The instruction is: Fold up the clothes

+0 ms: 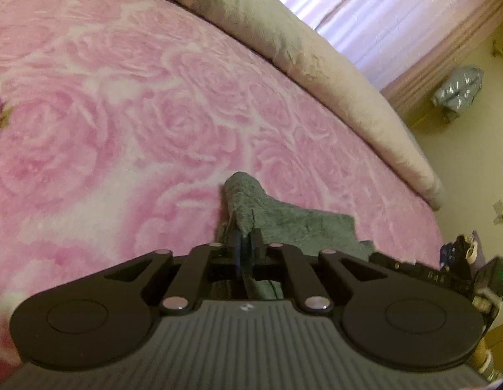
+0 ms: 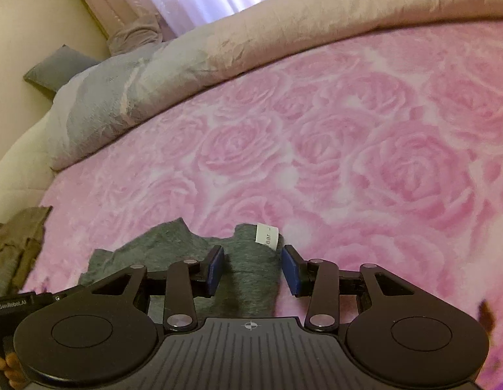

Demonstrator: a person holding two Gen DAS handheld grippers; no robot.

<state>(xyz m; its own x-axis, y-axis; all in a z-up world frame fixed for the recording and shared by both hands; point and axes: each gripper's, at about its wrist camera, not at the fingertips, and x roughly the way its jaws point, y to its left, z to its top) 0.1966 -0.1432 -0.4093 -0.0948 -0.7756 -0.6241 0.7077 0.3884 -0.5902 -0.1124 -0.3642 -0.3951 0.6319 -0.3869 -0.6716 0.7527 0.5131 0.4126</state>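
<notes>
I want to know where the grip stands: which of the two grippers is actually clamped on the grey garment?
The left gripper: its fingers are shut on a raised fold of the grey garment. The right gripper is open, its blue pads straddling the cloth.

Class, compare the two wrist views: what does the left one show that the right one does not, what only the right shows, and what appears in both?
Left only: the left tool shut on a raised fold of the grey garment, and a silver bag on the floor.
Right only: the right tool open around the garment, its white label, a grey pillow, and olive clothes.
Both: the garment, the pink rose blanket, the beige duvet, the curtains.
</notes>
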